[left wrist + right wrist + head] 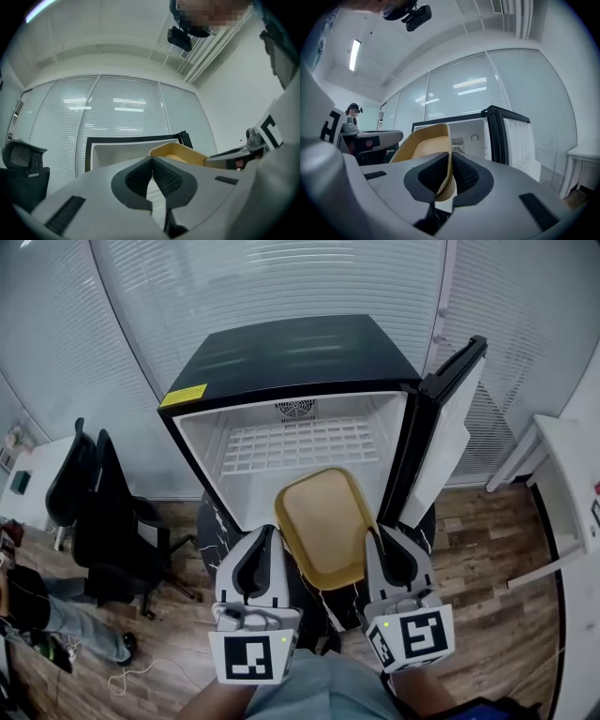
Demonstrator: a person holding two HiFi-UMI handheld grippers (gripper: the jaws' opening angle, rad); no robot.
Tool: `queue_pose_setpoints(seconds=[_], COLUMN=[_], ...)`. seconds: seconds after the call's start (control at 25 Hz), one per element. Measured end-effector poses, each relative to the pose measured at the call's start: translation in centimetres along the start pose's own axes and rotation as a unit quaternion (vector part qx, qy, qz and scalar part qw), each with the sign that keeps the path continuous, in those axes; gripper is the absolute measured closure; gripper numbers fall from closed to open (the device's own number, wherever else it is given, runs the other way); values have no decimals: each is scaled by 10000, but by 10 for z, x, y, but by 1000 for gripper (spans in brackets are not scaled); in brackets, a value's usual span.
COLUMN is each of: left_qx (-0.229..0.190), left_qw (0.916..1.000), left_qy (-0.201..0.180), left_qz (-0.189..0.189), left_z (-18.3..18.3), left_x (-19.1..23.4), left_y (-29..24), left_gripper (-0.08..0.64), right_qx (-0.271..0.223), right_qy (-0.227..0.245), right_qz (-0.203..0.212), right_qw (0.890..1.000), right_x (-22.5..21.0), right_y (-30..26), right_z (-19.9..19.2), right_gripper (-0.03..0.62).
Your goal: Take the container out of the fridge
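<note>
While a black office chair (103, 512) stood at nine o'clock, the left gripper (269, 531) sat at seven o'clock, its jaws pressed together on nothing. At centre, the tan plastic container (323, 526) hung tilted just in front of the black mini fridge (281, 357), outside its white cavity. The right gripper (373, 536), at five o'clock, pinched the container's right rim. The fridge door (450, 418) stood open at two o'clock.
</note>
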State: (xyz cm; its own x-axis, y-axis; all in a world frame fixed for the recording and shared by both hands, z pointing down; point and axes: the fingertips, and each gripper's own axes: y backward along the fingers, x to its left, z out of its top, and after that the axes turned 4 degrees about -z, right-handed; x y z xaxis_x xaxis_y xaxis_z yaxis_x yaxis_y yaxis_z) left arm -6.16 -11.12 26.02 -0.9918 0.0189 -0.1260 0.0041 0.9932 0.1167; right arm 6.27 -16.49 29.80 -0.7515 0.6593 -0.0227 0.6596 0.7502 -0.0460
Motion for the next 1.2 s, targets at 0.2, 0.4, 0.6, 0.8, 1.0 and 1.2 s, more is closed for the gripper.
queue_pose_setpoints(seconds=[0.2, 0.4, 0.6, 0.8, 1.0, 1.2], left_qx=[-103, -235, -255, -228, -218, -205], left_qw=[9999, 9996, 9995, 9996, 9997, 9997], left_qy=[32, 163, 173, 153, 76, -41], left_qz=[-27, -39, -27, -53, -100, -116], left_z=[9, 17, 19, 17, 16, 13], left_x=[-4, -9, -11, -11, -12, -11], left_y=[-1, -3, -2, -3, -4, -6], left_gripper=[546, 546, 545, 546, 546, 546], right_qx=[-184, -324, -385, -435, -435, -431], right_qy=[125, 235, 238, 219, 214, 219], right_qz=[-56, -103, -116, -124, -158, -170], right_qw=[9997, 9991, 9989, 9987, 9987, 9987], right_x=[-2, -5, -7, -6, -8, -9], right_y=[5, 9, 12, 13, 14, 12], right_z=[13, 21, 24, 26, 25, 24], right_gripper=[557, 558, 560, 560, 560, 560])
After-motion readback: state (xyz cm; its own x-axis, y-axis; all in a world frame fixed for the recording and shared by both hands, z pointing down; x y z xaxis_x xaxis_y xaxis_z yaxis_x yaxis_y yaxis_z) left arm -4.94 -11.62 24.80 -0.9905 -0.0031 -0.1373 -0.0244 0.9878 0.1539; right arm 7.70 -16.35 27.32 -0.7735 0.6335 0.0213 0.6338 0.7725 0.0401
